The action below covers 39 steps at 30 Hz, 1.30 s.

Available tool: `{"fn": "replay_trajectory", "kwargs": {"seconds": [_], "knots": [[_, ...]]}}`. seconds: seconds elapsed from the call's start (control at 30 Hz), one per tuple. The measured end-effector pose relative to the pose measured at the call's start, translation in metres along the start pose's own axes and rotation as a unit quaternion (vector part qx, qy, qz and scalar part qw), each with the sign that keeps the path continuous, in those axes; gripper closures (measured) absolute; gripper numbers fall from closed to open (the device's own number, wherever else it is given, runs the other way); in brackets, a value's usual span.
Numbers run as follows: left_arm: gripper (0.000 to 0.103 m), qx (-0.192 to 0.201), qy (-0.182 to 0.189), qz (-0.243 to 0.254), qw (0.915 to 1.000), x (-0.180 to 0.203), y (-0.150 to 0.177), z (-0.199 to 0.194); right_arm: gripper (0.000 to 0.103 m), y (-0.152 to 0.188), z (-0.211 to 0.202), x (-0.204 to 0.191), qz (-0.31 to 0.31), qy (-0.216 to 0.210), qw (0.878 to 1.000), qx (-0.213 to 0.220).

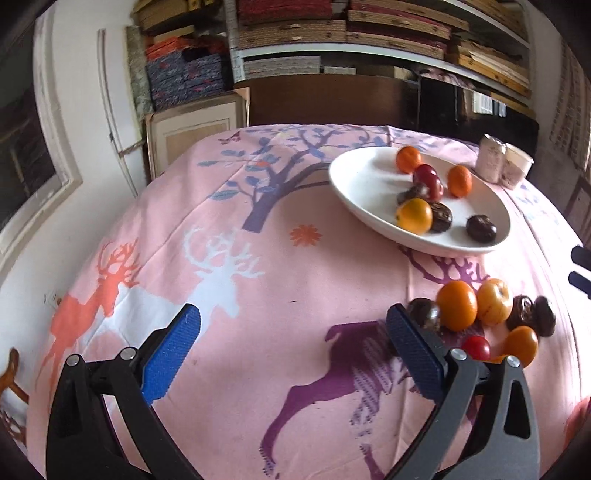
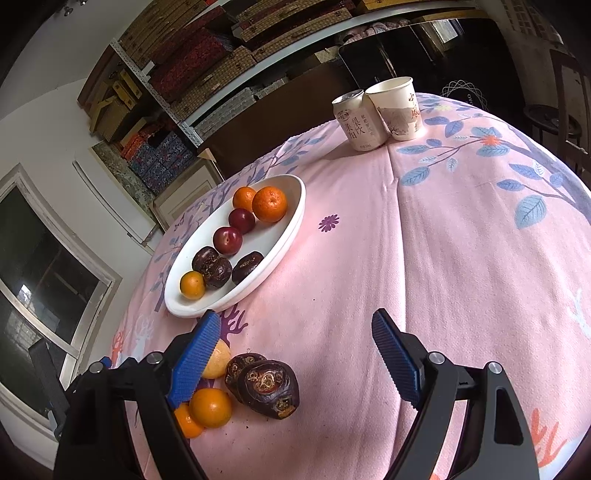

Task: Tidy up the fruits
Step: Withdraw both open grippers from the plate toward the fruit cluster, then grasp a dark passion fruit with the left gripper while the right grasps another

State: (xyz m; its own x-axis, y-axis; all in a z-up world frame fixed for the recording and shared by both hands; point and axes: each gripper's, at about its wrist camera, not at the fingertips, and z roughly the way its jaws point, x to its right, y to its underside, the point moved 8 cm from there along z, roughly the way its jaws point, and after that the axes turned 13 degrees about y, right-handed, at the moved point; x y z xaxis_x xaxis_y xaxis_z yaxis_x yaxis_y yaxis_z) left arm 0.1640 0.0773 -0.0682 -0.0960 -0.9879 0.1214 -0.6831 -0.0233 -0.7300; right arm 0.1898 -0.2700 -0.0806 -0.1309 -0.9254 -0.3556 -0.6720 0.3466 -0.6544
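A white oval plate (image 1: 354,177) (image 2: 291,206) holds several fruits: oranges (image 1: 413,216) (image 2: 269,204), red plums (image 1: 428,177) (image 2: 227,240) and dark wrinkled fruits (image 1: 481,228) (image 2: 247,266). A loose pile lies on the pink cloth in front of it: oranges (image 1: 457,304) (image 2: 210,407), dark fruits (image 1: 424,313) (image 2: 267,387) and a small red fruit (image 1: 476,348). My left gripper (image 1: 293,321) is open, empty, its right finger beside the pile. My right gripper (image 2: 295,330) is open, the dark fruits lying between its jaws untouched.
A drink can (image 2: 359,120) (image 1: 489,157) and a paper cup (image 2: 397,107) (image 1: 517,164) stand at the table's far side. Shelves with stacked boxes (image 1: 332,29) run behind the table. The pink tablecloth (image 1: 258,258) drops off at the left edge.
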Motion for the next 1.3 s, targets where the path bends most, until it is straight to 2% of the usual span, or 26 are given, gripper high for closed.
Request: {"fn": "replay_trajectory", "kwargs": {"seconds": [0.07, 0.13, 0.3, 0.5, 0.63, 0.67, 0.77, 0.83, 0.9, 0.93, 0.97, 1.03, 1.07, 1.1, 1.2, 1.3], "knots": [[0.004, 0.007, 0.040, -0.039, 0.9984, -0.008, 0.000, -0.003, 0.018, 0.001, 0.000, -0.001, -0.005, 0.000, 1.000, 0.001], [0.004, 0.009, 0.059, -0.043, 0.9973, -0.005, 0.000, -0.003, 0.018, 0.001, 0.000, -0.002, -0.007, 0.001, 1.000, 0.001], [0.004, -0.010, 0.046, 0.024, 0.9986, 0.025, 0.007, 0.005, 0.018, 0.001, 0.001, 0.000, -0.004, 0.005, 1.000, -0.002], [0.004, -0.007, 0.086, 0.094, 0.9918, 0.067, 0.012, 0.001, 0.018, 0.002, 0.002, -0.001, -0.009, 0.006, 1.000, -0.003], [0.004, -0.041, 0.057, 0.134, 0.9885, 0.078, 0.024, 0.018, 0.018, 0.003, 0.001, -0.001, -0.010, 0.006, 1.000, -0.003], [0.004, -0.042, 0.060, 0.134, 0.9883, 0.078, 0.024, 0.017, 0.018, 0.004, 0.000, -0.001, -0.010, 0.005, 1.000, -0.003], [0.004, -0.026, 0.040, 0.119, 0.9918, 0.063, 0.018, 0.011, 0.018, 0.009, -0.003, 0.001, -0.012, 0.006, 1.000, -0.003], [0.004, -0.002, 0.006, 0.089, 0.9960, 0.041, 0.009, 0.001, 0.018, 0.014, -0.005, 0.002, -0.013, 0.004, 1.000, -0.006], [0.004, 0.015, -0.057, 0.050, 0.9970, 0.009, 0.002, -0.007, 0.018, 0.018, -0.007, 0.000, -0.018, 0.001, 1.000, -0.009], [0.004, 0.013, -0.075, 0.028, 0.9967, -0.006, 0.002, -0.007, 0.018, 0.020, -0.008, -0.001, -0.023, 0.000, 1.000, -0.008], [0.005, 0.009, -0.070, 0.004, 0.9975, -0.016, 0.002, -0.006, 0.018, 0.021, -0.009, -0.003, -0.028, 0.000, 1.000, -0.007], [0.005, 0.007, -0.004, -0.031, 0.9995, -0.017, 0.003, -0.005, 0.018, 0.023, -0.011, -0.007, -0.043, 0.003, 0.999, -0.002], [0.005, 0.008, 0.024, -0.033, 0.9991, -0.012, 0.004, -0.006, 0.018, 0.025, -0.011, -0.009, -0.050, 0.006, 0.999, 0.000], [0.005, 0.008, 0.033, -0.023, 0.9992, -0.006, 0.004, -0.007, 0.018, 0.026, -0.012, -0.011, -0.057, 0.009, 0.998, 0.002], [0.005, -0.007, 0.008, 0.026, 0.9996, 0.011, 0.012, -0.003, 0.018, 0.032, -0.014, -0.014, -0.074, 0.013, 0.997, 0.005], [0.005, -0.030, 0.010, 0.056, 0.9979, 0.024, 0.022, 0.005, 0.018, 0.037, -0.016, -0.018, -0.092, 0.015, 0.996, 0.008]]}}
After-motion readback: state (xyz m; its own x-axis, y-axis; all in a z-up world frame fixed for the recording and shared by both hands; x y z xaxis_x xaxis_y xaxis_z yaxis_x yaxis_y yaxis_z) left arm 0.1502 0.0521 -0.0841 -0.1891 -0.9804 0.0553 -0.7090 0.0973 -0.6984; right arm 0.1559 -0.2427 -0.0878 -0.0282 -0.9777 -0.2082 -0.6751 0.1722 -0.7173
